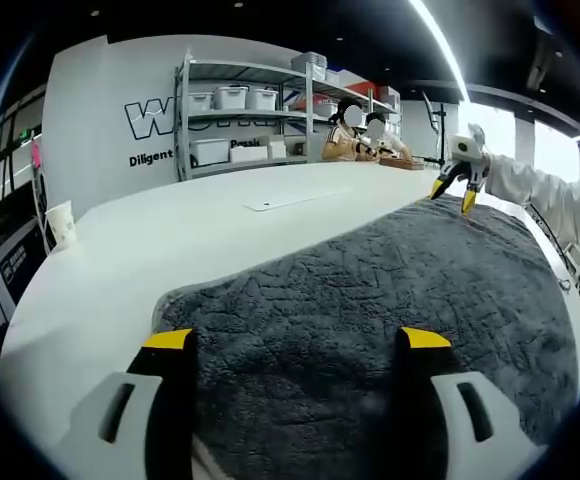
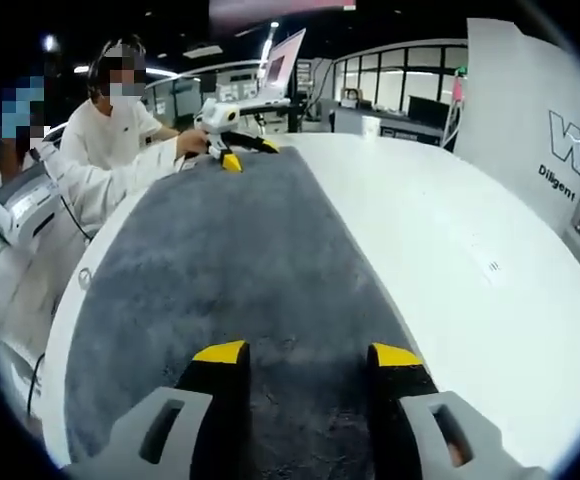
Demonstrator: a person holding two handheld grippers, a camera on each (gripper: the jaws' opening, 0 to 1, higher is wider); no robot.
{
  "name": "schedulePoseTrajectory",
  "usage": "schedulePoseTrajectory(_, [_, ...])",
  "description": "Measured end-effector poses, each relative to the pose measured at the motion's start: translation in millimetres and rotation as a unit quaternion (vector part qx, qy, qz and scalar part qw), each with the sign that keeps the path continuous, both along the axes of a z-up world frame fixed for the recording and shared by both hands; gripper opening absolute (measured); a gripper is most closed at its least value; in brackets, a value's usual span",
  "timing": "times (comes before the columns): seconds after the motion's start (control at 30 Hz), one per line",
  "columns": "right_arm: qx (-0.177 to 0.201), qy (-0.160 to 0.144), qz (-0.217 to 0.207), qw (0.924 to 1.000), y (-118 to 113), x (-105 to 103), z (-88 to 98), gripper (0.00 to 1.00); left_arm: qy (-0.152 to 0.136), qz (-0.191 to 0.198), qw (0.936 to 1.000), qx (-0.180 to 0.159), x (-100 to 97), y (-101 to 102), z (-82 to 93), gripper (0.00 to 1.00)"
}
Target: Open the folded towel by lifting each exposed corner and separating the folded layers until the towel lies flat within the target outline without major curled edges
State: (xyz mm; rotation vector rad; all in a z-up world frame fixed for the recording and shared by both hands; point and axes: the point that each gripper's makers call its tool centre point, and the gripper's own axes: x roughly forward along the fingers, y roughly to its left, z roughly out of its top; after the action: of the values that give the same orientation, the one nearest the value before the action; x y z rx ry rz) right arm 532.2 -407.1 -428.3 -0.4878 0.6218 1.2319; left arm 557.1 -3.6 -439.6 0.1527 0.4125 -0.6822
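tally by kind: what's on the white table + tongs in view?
Grey towel: 1
Paper cup: 1
Flat white card or label: 1
Tongs: 2, left tongs and right tongs, each with jaws apart over the towel
Total: 5, all on or over the white table

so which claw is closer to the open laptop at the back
Left. The left claw is at the towel's far end, just before the laptop; the right claw is at its near end.
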Motion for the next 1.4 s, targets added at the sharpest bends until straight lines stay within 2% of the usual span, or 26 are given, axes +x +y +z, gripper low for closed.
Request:
schedulePoseTrajectory(0.33, [-0.022,0.017,-0.011,0.9995,-17.2,-2.2,-16.6,0.43,-0.001,0.000,1.0000,-0.002,0.3,0.3,0.1,0.81])
schedulePoseTrajectory(0.57, [-0.027,0.010,-0.003,0.9996,-21.1,-3.7,-16.4,0.43,-0.002,0.001,1.0000,-0.003,-0.3,0.0,0.1,0.81])
schedulePoseTrajectory(1.4, [-0.031,0.010,-0.013,0.9994,-32.6,-7.5,-16.6,0.42,-0.002,0.001,1.0000,-0.003,-1.3,-0.4,0.0,0.81])
